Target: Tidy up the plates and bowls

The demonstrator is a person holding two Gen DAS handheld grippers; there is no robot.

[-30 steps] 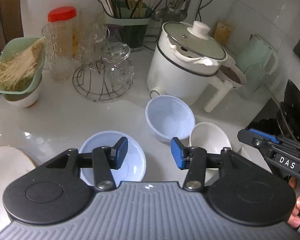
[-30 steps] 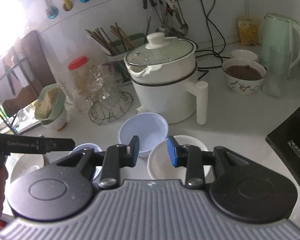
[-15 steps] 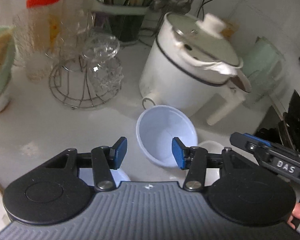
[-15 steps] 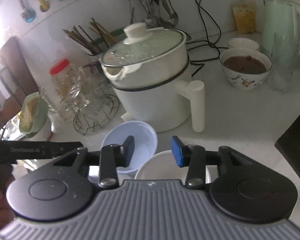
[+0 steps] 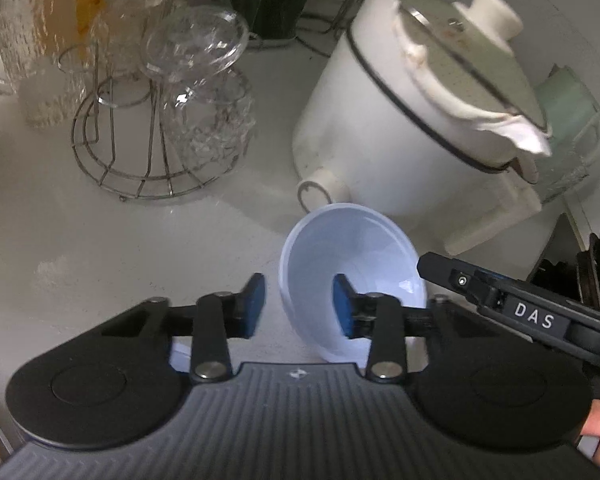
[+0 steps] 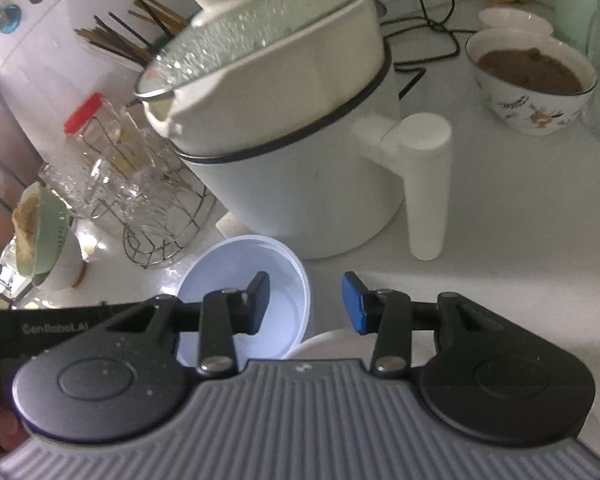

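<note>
A pale blue plastic bowl (image 5: 364, 256) stands on the white counter in front of the white pot. My left gripper (image 5: 298, 304) is open, its jaws straddling the bowl's near left rim, right finger inside the bowl. In the right wrist view the same blue bowl (image 6: 236, 276) sits at centre left. My right gripper (image 6: 306, 302) is open, its jaws straddling the bowl's right rim, left finger over the bowl. A white bowl (image 6: 328, 340) lies just below it, mostly hidden. A sliver of a second blue bowl (image 5: 180, 354) shows under the left gripper.
A white electric pot (image 5: 412, 112) with a glass lid and side handle (image 6: 428, 184) stands right behind the blue bowl. A wire rack with glasses (image 5: 172, 120) is to the left. A patterned bowl of brown food (image 6: 532, 80) sits at the right rear.
Both grippers have moved forward and closed in on the pale blue bowl. The second blue bowl and the white bowl have slipped almost out of view beneath them.
</note>
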